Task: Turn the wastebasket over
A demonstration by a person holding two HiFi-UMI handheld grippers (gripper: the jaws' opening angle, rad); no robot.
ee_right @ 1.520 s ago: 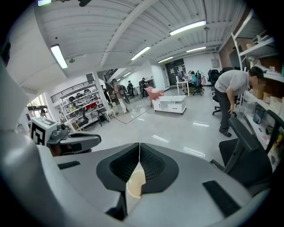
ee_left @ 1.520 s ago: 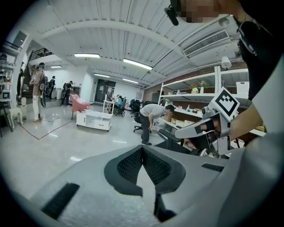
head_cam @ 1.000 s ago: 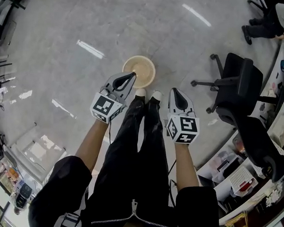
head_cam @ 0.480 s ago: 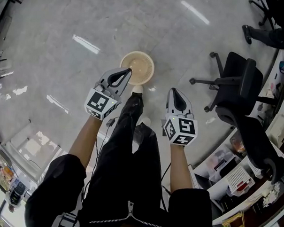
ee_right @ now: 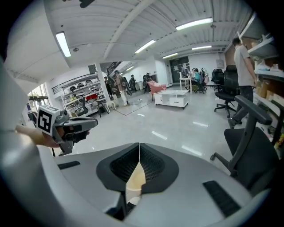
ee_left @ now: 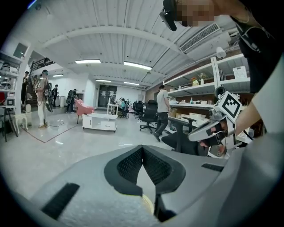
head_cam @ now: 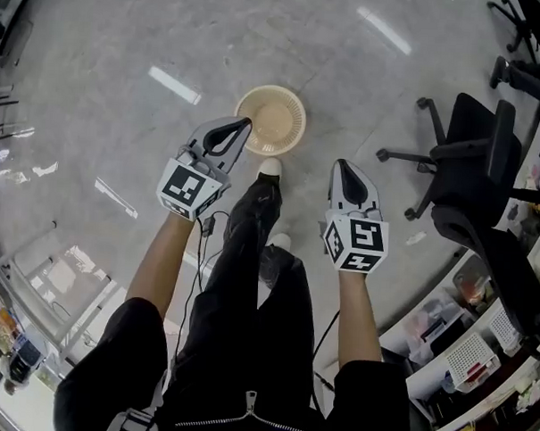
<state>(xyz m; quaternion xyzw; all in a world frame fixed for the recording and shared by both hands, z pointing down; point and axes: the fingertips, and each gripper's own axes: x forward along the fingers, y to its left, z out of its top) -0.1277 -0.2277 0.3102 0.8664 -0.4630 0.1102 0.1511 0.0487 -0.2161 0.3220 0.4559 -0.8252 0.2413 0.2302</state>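
Left claw (head_cam: 243, 124) and right claw (head_cam: 341, 165) are both fully closed and hold nothing. On the grey floor (head_cam: 126, 34), beyond the person's white shoe (head_cam: 269, 166), the tan wastebasket (head_cam: 297, 109) stands mouth up. Left claw's tip overlaps its rim; contact unconfirmed.

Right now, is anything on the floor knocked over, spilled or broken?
Nothing stands out. The round beige wastebasket stands upright on the shiny grey floor with its opening up, and nothing is spilled around it. The black office chair nearby stands on its wheels.
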